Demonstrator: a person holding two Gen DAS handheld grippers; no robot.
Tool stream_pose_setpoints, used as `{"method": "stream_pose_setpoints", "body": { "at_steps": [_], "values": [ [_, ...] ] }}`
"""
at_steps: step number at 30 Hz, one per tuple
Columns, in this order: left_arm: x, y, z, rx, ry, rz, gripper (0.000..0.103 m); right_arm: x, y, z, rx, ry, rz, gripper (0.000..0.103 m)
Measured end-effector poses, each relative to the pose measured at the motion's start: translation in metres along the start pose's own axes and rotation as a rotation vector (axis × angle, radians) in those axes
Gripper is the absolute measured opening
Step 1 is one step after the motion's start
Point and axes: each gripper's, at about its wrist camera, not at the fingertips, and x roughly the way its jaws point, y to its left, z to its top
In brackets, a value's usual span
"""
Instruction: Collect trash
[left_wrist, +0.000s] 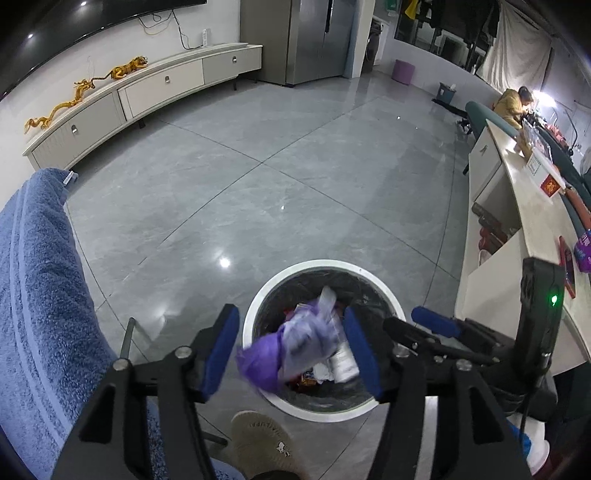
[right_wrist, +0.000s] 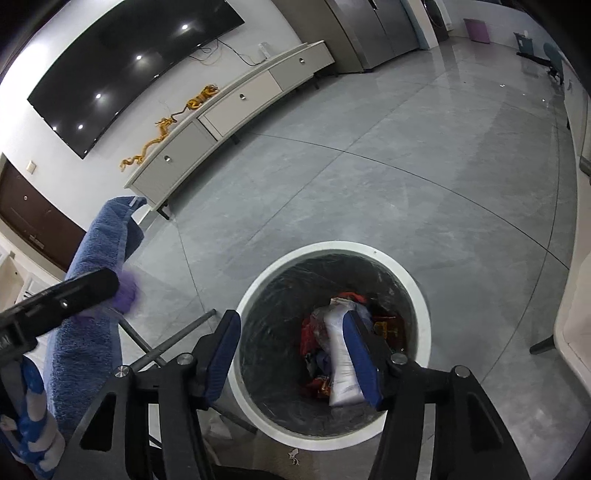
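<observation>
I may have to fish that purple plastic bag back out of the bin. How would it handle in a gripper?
The purple plastic bag looks crumpled and thin, so probably floppy and very light. Its blurred edges above the trash bin suggest it drifts easily. The film seems glossy, so it may slip from the pads unless a bunched fold is pinched.

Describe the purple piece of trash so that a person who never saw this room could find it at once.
Find the round white-rimmed trash bin on the grey floor, next to the blue towel. Over the bin's near-left rim, between the open blue fingers of the left gripper, is a crumpled purple bag. It is the only purple trash; the rest inside is red, orange and white.
</observation>
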Motion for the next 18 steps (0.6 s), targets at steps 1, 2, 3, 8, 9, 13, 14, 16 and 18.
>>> {"method": "stream_pose_setpoints", "body": {
  "at_steps": [1, 2, 3, 8, 9, 13, 14, 16, 18],
  "values": [
    [-0.001, 0.001, 0.000, -0.003, 0.001, -0.002, 0.059, -0.002, -0.001, -0.002, 0.002, 0.000, -0.005, 0.058],
    [-0.001, 0.001, 0.000, -0.006, 0.002, -0.002, 0.059, -0.003, -0.001, -0.002, 0.002, 0.000, -0.010, 0.058],
    [-0.002, 0.001, -0.001, -0.008, 0.004, -0.004, 0.059, -0.005, -0.001, -0.003, 0.002, -0.001, -0.016, 0.058],
    [-0.018, 0.006, -0.004, -0.014, -0.008, -0.004, 0.060, -0.018, 0.003, -0.004, -0.007, -0.015, -0.036, 0.061],
    [-0.021, 0.008, -0.005, -0.016, -0.013, -0.003, 0.060, -0.021, 0.005, -0.005, -0.009, -0.019, -0.039, 0.061],
    [-0.044, 0.017, -0.010, -0.034, -0.046, 0.009, 0.060, -0.034, 0.020, -0.005, -0.034, -0.041, -0.040, 0.061],
    [-0.051, 0.020, -0.012, -0.037, -0.056, 0.021, 0.060, -0.038, 0.026, -0.006, -0.047, -0.049, -0.036, 0.061],
    [-0.066, 0.027, -0.017, -0.043, -0.080, 0.040, 0.060, -0.046, 0.038, -0.006, -0.073, -0.062, -0.027, 0.062],
    [-0.084, 0.036, -0.024, -0.048, -0.107, 0.064, 0.060, -0.053, 0.055, -0.007, -0.110, -0.076, -0.016, 0.063]
  ]
}}
